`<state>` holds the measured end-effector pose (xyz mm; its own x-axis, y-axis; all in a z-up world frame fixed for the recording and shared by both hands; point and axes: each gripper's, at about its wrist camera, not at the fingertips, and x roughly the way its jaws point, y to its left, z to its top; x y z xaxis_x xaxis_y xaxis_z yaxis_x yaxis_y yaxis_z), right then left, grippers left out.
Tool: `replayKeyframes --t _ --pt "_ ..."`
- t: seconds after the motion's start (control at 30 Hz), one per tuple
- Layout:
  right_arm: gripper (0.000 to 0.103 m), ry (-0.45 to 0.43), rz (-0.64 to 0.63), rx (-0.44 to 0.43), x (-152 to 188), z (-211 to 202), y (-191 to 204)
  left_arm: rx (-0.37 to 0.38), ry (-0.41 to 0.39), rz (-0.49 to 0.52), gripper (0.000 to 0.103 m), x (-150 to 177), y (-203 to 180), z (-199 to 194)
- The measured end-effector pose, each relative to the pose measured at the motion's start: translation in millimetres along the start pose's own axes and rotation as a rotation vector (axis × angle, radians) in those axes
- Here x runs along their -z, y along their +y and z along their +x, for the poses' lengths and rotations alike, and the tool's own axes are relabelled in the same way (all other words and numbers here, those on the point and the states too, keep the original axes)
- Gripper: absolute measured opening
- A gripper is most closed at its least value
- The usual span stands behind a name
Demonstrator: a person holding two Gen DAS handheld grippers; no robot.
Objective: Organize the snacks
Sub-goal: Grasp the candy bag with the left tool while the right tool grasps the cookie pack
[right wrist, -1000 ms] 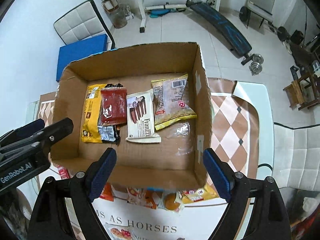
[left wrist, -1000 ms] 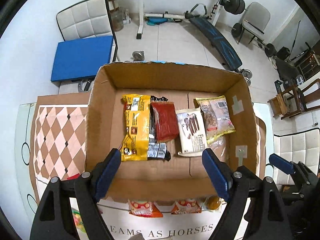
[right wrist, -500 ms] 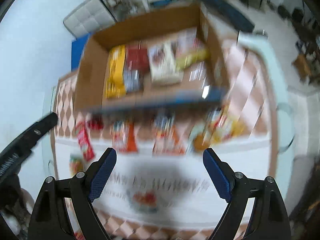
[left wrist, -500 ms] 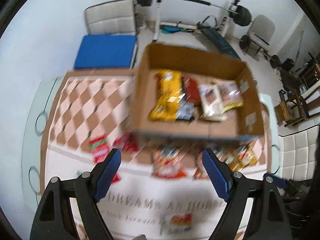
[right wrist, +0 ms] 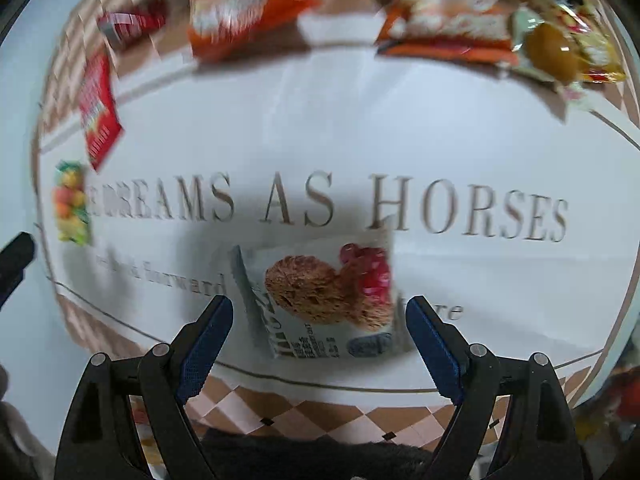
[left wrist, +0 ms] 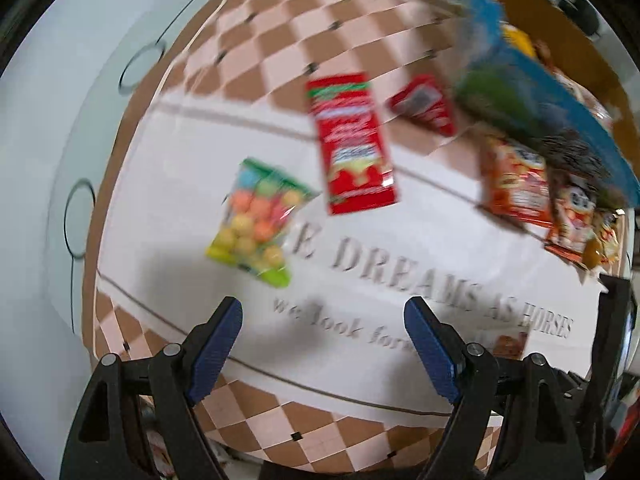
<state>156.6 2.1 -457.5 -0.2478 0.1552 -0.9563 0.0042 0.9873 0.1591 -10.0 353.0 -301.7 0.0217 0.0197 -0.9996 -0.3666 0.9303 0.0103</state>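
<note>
Both claws empty over the snack spread.

My left gripper (left wrist: pixel 323 318) hangs with fingers apart, nothing between them, near the candy-ball bag (left wrist: pixel 256 216) and the long red packet (left wrist: pixel 352 144); the cardboard box (left wrist: pixel 560 32) sits far right, the likely drop-off. My right gripper (right wrist: pixel 319 320) is spread wide around the cookie packet (right wrist: pixel 320 300), which lies flat on the lettered tablecloth (right wrist: pixel 440 140), so I judge it the next pick.

Right gripper (right wrist: pixel 316 330) (jaws wide) straddles cookie packet (right wrist: pixel 320 300).
</note>
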Motion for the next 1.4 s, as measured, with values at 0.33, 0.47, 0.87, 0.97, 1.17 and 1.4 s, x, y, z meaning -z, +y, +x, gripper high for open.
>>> replayKeyframes --t 0.33,0.47,0.87,0.97,1.17,1.4 --pt "0.081 -0.003 0.025 0.075 -1.0 17.2 21.4 0.0 0.035 0.007 0.083 -26.2 47.9 29.1" --pt "0.081 -0.007 0.055 0.048 -16.7 11.4 24.5 0.015 0.051 0.041 0.083 -46.2 59.7 44.6" --pt "0.092 0.036 0.037 -0.058 -43.1 1.5 27.7 0.064 0.14 0.155 0.075 -82.1 57.7 102.8" --pt "0.092 0.047 0.043 -0.057 -38.8 3.0 30.3 0.044 0.14 0.14 0.051 -73.6 56.5 106.0" --pt "0.093 0.049 0.071 -0.02 -50.0 17.5 42.4 0.077 0.154 0.111 0.045 -38.9 42.1 101.1" --pt "0.076 0.01 0.001 0.032 -36.8 13.0 45.7 0.1 0.149 0.178 0.045 -7.8 7.5 104.9"
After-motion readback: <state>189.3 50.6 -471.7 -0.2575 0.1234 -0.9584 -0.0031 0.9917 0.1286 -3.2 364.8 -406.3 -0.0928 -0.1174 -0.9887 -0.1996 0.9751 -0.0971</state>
